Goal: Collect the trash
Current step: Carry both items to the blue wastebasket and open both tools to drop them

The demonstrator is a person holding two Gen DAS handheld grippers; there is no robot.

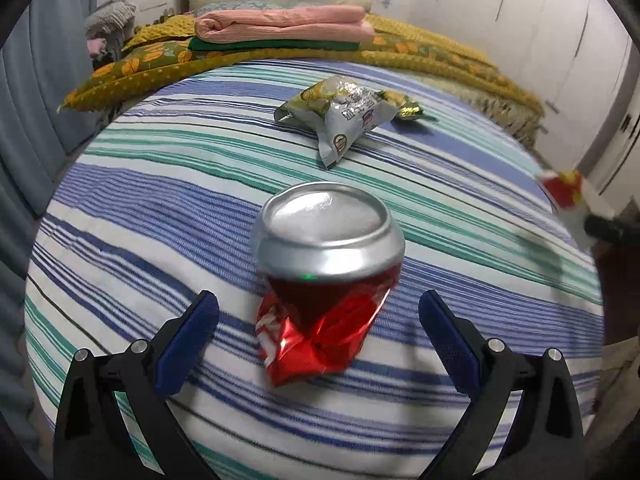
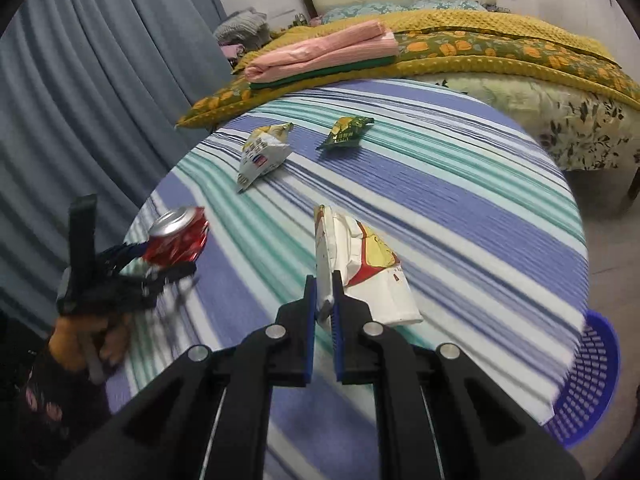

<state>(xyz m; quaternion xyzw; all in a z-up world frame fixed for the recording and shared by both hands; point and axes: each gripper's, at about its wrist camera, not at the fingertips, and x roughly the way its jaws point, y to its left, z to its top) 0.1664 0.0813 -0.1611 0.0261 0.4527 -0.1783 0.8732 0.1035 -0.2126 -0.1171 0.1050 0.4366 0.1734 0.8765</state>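
**2 grippers, 2 pieces of trash on the striped table**

The left gripper is wide open, with its blue pads on either side of the crushed red can but not touching it. The can lies on its side on the striped tablecloth, silver end toward the far side, and the jaws seem placed this way so they can close across the dented red body, which is narrower than the rim. White lettering shows on the crumpled red part, but it is too folded to read.

The right gripper is nearly closed and pinches the thin edge of a white and yellow snack bag. It holds the bag by the flat seam, I think because the empty packet gives no other firm place. The bag appears lifted a little from the cloth, though blur makes this uncertain. A blue plastic basket stands low beside the table on the right, probably the place for the trash.

2 more packets lie farther on the table: a white chip bag with a small flag-like mark and unreadable dark print, and a green packet near it. No brand name is clear on any of them.
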